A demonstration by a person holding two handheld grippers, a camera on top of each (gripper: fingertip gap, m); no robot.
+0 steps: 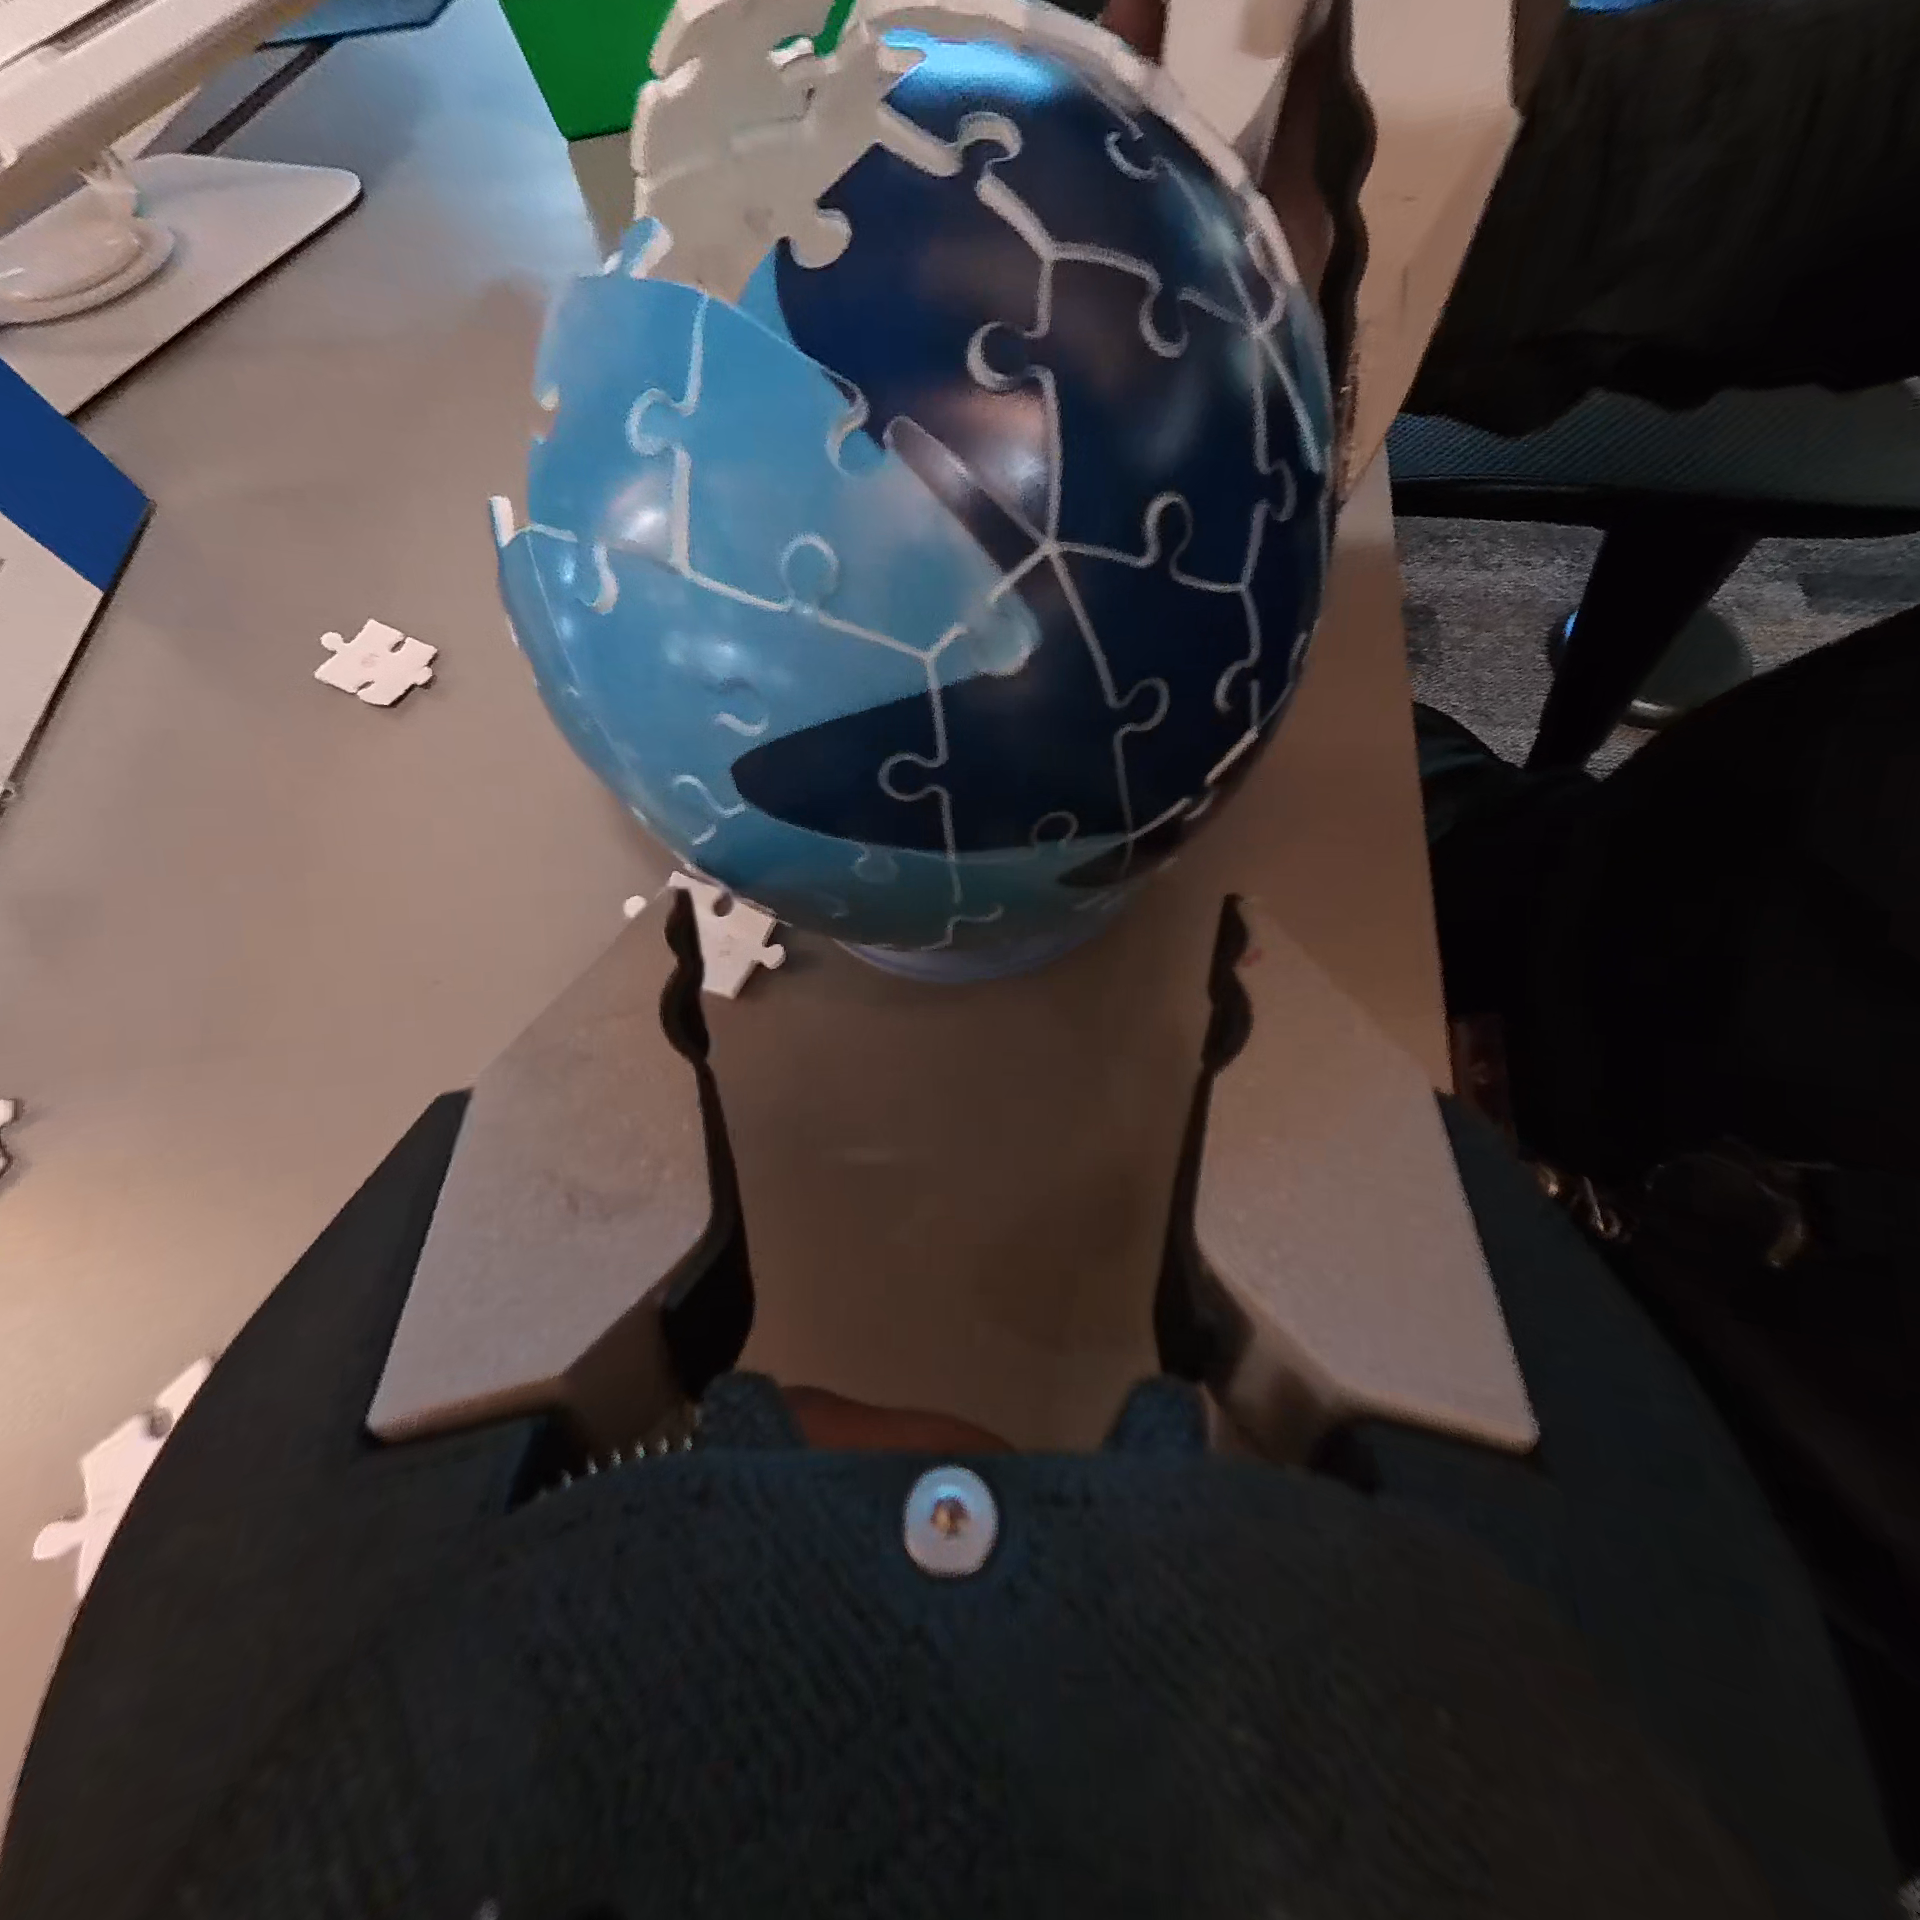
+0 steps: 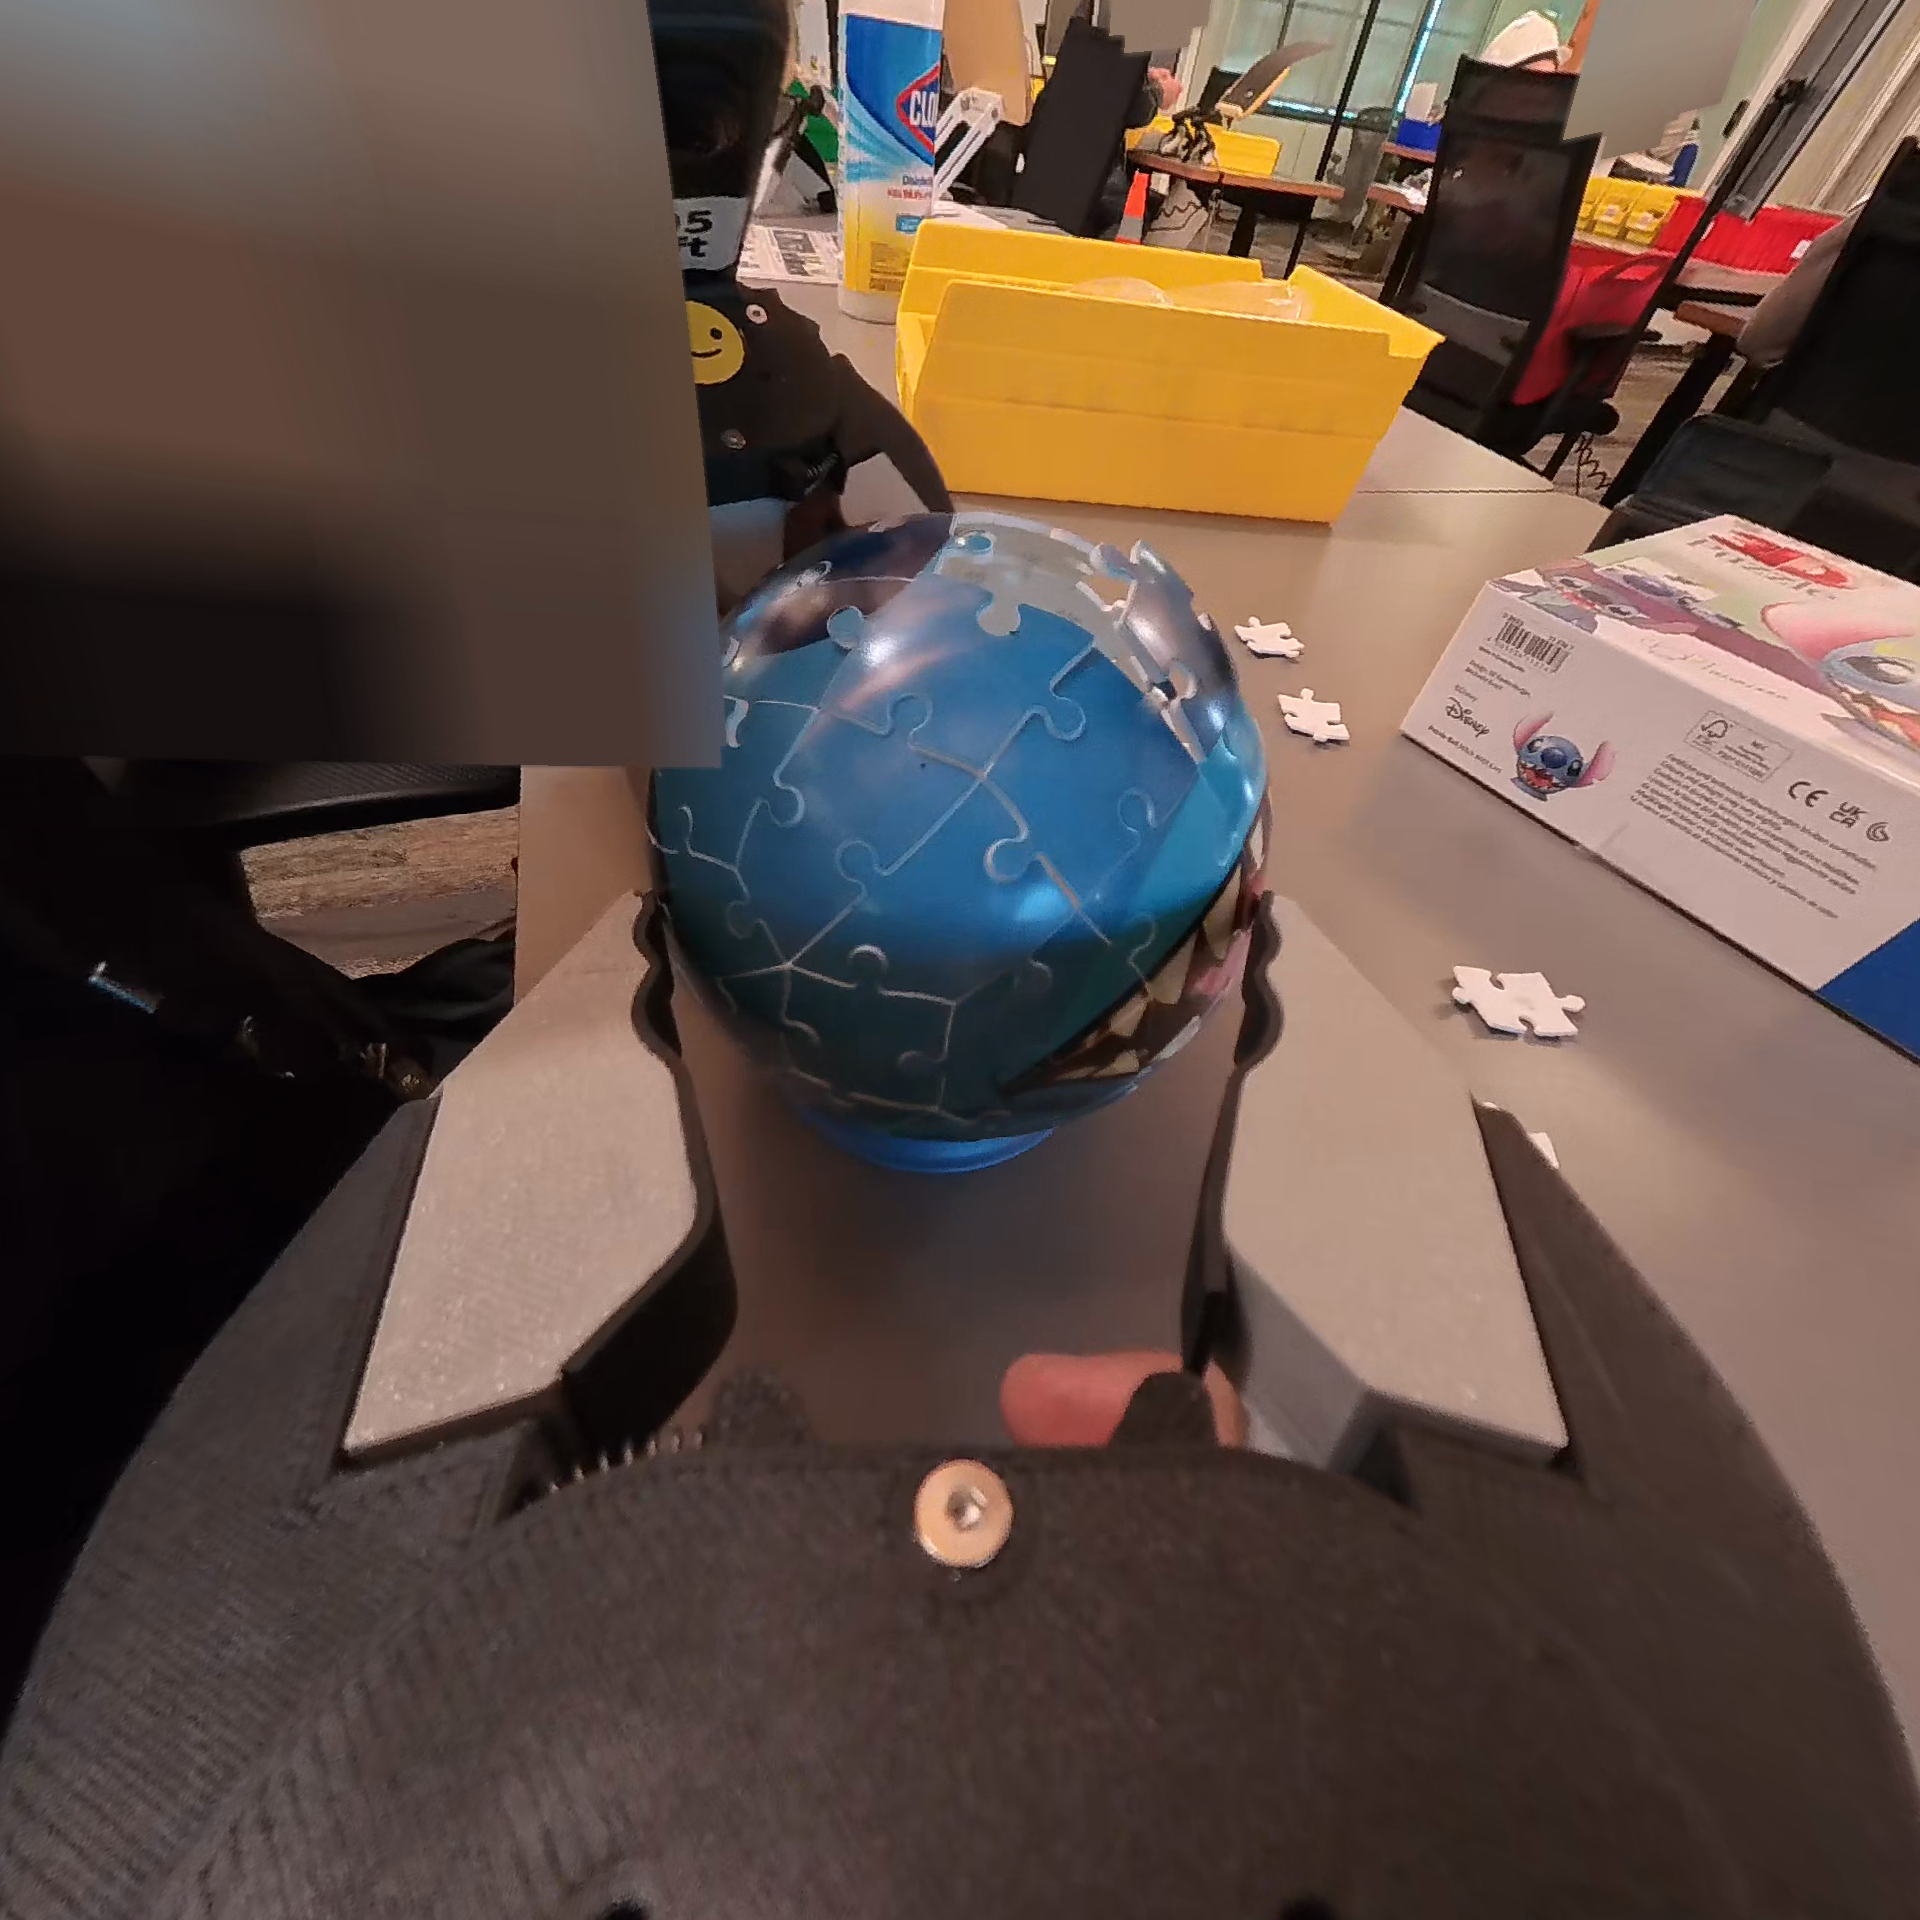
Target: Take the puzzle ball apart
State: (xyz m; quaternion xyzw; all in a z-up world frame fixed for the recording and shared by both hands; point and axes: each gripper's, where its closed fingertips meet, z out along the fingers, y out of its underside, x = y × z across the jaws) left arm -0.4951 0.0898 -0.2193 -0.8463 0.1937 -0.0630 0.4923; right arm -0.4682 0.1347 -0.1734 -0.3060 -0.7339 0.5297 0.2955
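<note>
The blue puzzle ball [image 2: 956, 831] sat on its stand on the grey surface [image 2: 1455, 1195]. The right tongs [image 2: 951, 977] straddled its sides, apart; the left tongs [image 1: 951, 914] were also apart at six o'clock. Light, brittle shell: best gripped at the loosened white edge [image 1: 748, 135] at twelve.

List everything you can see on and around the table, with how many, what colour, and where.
puzzle ball: one, blue, on a blue stand mid-table, top partly opened
loose pieces: several, white side up, scattered on the grey table
puzzle box: one, white, right side
bins: yellow, behind the ball
wipes tub: one, white, blue and yellow, far edge
left gripper: open, just short of the ball
right gripper: open, fingertips flanking the ball's lower half
</note>
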